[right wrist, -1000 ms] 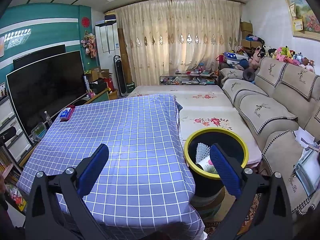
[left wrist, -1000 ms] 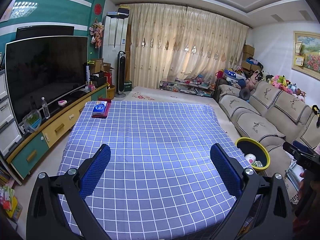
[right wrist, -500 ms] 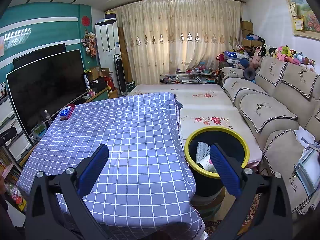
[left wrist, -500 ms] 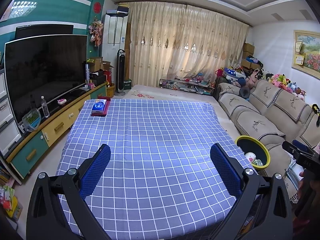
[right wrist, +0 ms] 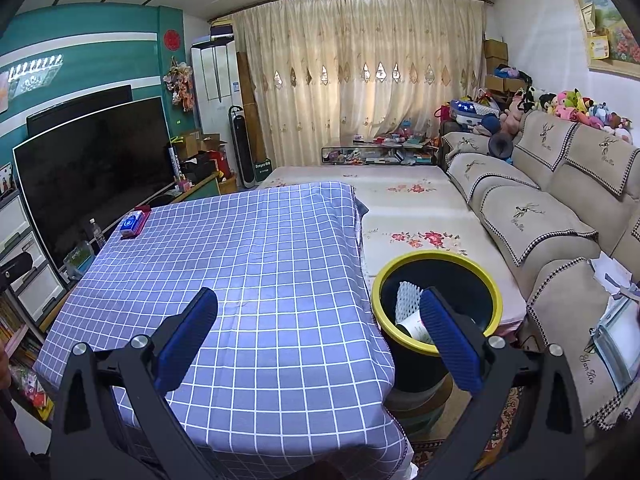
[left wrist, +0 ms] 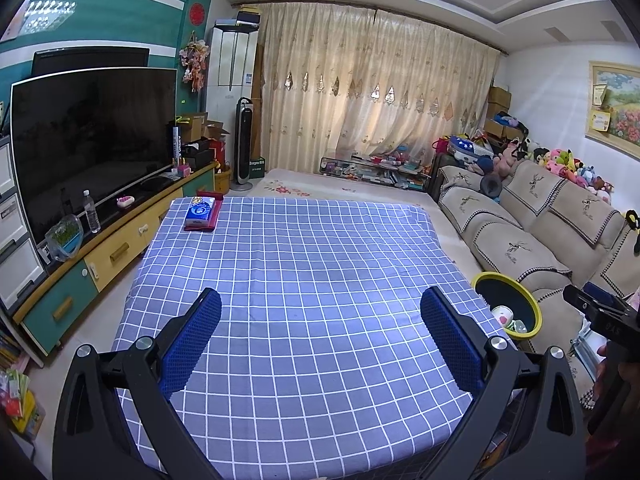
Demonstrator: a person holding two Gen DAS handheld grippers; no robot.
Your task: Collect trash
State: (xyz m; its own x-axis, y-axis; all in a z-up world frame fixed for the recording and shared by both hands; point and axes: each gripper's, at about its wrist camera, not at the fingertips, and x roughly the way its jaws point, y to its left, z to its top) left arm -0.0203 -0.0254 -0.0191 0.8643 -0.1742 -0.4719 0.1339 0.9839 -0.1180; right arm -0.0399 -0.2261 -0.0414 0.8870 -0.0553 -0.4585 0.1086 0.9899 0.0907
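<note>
A black bin with a yellow rim (right wrist: 436, 258) stands on the floor at the table's right side; it also shows in the left wrist view (left wrist: 507, 282). Inside it lie a white foam net (right wrist: 408, 298) and a paper cup (right wrist: 416, 326). My right gripper (right wrist: 318, 312) is open and empty, above the table's near right corner, its right finger over the bin. My left gripper (left wrist: 320, 320) is open and empty over the near part of the blue checked tablecloth (left wrist: 304, 264). The right gripper's body shows at the right edge of the left wrist view (left wrist: 600, 316).
A blue tissue pack on a red tray (left wrist: 202, 212) sits at the table's far left corner. A TV (left wrist: 88, 144) on a low cabinet (left wrist: 100, 256) runs along the left. A beige sofa (right wrist: 560, 216) lines the right, with papers (right wrist: 616, 276) on its near seat.
Both grippers stay open and empty. The left view has drawn back slightly from the table; the right view is nearly unchanged.
</note>
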